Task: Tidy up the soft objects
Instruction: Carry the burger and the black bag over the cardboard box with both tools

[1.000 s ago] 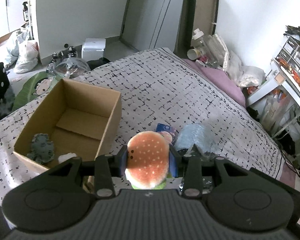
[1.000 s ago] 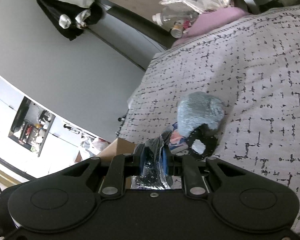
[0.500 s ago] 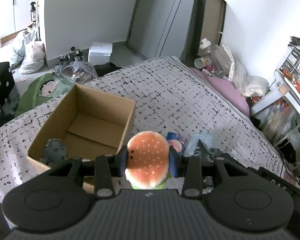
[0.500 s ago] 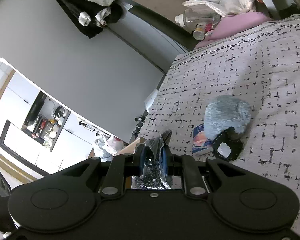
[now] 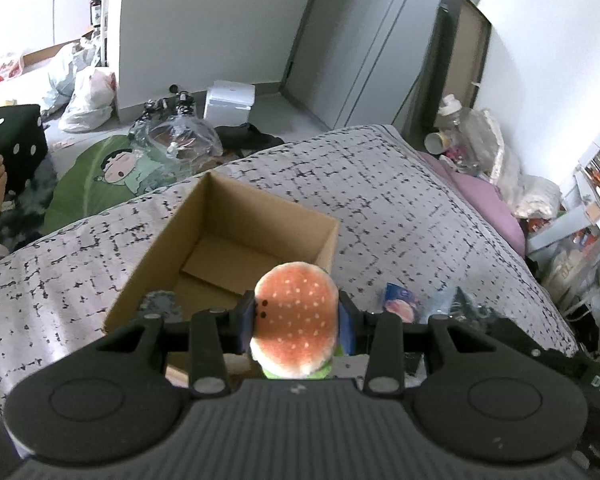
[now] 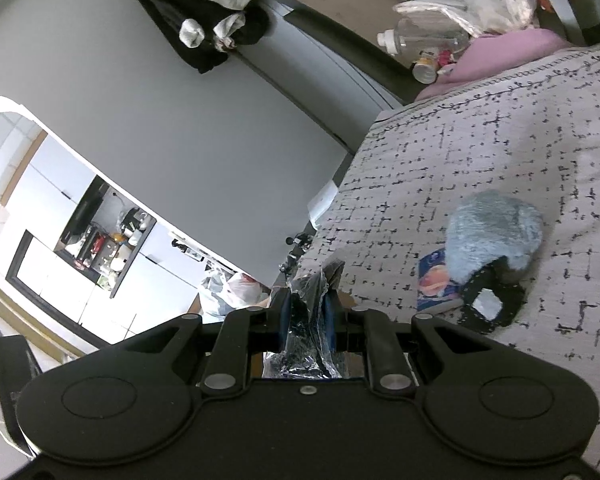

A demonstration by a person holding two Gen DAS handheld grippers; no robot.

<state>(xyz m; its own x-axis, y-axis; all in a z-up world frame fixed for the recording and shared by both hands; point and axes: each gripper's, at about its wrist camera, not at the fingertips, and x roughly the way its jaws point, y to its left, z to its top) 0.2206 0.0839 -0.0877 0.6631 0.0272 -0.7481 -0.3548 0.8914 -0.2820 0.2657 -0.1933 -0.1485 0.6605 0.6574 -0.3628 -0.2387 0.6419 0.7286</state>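
The left gripper has its blue-padded fingers closed on a round plush hamburger with a speckled orange bun and a green felt edge, which is squeezed between them and held above the near right corner of an open brown cardboard box. The box stands on a bed covered in a pale grey spread with black dash marks. Inside the box, against its near wall, a grey fuzzy soft toy is partly hidden by the gripper body.

The right gripper has its fingers closed on a crinkled clear plastic bag holding something dark; what is in the bag cannot be made out. In the right wrist view, the box shows only as a sliver of brown edge beyond the fingers.

To the right of the box, on the bedspread, lie a fluffy light blue soft object, a black ring-shaped fabric piece with a white label touching its near side, and a flat blue packet with a pinkish picture tucked partly beneath the blue object.
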